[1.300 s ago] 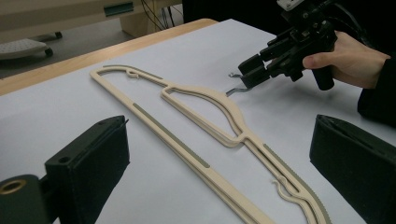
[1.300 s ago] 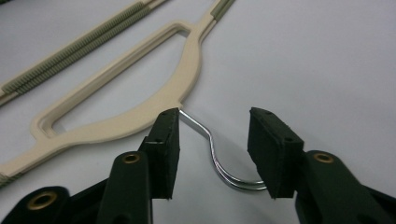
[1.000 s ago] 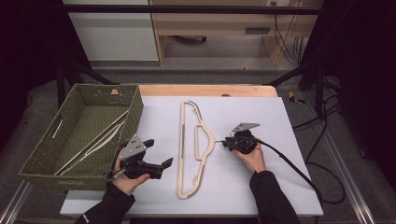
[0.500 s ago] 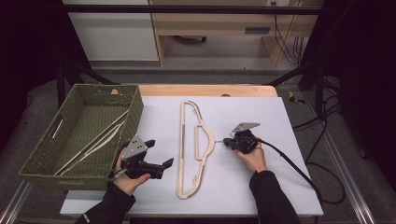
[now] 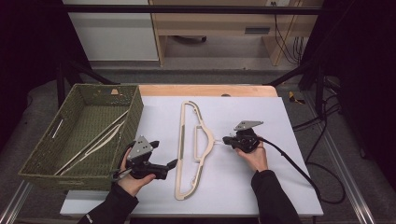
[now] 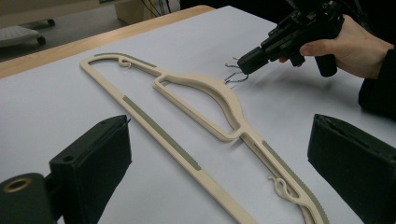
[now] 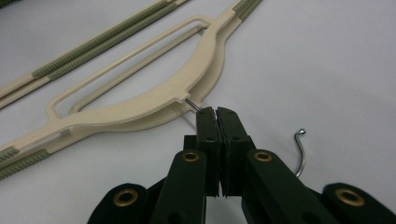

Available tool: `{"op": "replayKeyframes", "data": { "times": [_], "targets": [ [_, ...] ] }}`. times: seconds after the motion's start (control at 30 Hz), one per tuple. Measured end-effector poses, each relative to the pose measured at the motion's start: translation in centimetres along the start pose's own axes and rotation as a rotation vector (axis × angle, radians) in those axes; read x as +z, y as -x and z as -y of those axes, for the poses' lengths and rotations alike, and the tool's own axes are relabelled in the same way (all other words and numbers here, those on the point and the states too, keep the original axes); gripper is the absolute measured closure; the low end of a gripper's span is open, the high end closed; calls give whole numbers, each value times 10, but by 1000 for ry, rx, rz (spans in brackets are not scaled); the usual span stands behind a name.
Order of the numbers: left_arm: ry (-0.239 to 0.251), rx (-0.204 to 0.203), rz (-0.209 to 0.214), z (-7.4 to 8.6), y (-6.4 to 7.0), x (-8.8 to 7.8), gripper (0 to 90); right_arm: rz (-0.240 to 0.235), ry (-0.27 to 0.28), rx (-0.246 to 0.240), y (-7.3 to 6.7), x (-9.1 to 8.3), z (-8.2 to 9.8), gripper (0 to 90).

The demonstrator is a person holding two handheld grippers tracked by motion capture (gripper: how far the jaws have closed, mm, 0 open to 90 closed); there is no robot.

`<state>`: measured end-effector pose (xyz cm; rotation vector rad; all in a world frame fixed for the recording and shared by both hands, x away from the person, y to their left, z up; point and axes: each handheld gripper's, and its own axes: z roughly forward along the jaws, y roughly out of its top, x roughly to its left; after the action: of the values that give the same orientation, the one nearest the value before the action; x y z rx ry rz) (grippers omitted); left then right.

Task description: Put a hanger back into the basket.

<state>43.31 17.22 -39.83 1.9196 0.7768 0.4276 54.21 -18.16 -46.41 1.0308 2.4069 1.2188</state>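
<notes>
The right gripper (image 7: 215, 112) has just closed its fingers on the metal hook (image 7: 301, 154) of the cream hanger (image 5: 191, 144) lying mid-surface, while the left gripper (image 5: 170, 164) hovers beside it, fingers apart.

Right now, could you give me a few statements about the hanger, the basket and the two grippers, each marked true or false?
1. The right gripper is shut on the metal hook of the cream hanger. True.
2. The left gripper grips the hanger. False: its jaws stand open, apart from it.
3. The green basket sits right of the hanger. False: it sits to its left.
4. The hanger lies flat on the white table. True.
</notes>
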Motion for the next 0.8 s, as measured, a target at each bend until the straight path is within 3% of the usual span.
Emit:
{"op": "replayKeyframes", "data": {
  "times": [0.23,0.5,0.8],
  "targets": [
    [-28,4,2,-13,4,19,69,-2,15,-6,-4,-7,-5,892],
    [-89,12,17,-29,11,61,84,6,14,-30,-7,-12,-7,895],
    [-158,16,29,-34,18,105,108,7,20,-42,-7,-15,-8,896]
  ]
}}
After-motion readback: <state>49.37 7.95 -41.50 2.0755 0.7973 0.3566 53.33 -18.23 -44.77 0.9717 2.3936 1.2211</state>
